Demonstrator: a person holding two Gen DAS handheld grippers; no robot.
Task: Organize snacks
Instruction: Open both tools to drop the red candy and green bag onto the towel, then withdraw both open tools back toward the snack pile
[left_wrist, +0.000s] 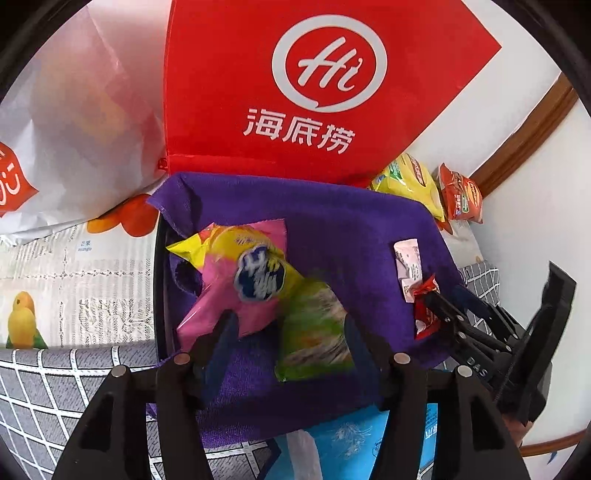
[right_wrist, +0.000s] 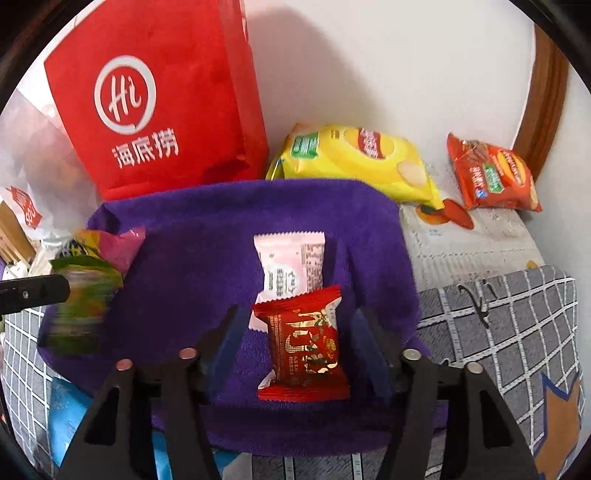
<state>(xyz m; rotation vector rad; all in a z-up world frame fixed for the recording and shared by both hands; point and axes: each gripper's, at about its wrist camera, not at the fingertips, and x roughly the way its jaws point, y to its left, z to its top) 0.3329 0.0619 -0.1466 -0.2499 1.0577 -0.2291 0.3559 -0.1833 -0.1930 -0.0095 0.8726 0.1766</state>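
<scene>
With both grippers' jaws parted, left gripper (left_wrist: 286, 332) over the green packet (left_wrist: 314, 332) and right gripper (right_wrist: 295, 343) around the red candy (right_wrist: 304, 343), snacks lie released on the purple cloth (right_wrist: 192, 258); next, fetch another.

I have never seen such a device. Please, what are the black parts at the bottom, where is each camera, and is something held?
No robot here: a person holds one hand tool in each hand, each with a camera looking along its two jaws. The black parts are those jaws. One picture is from the left gripper, the other from the right gripper. On the purple cloth lie snacks: a green packet, a pink-yellow packet, a red candy and a pale pink one. Both jaws stand open around a snack; nothing is gripped.
</scene>
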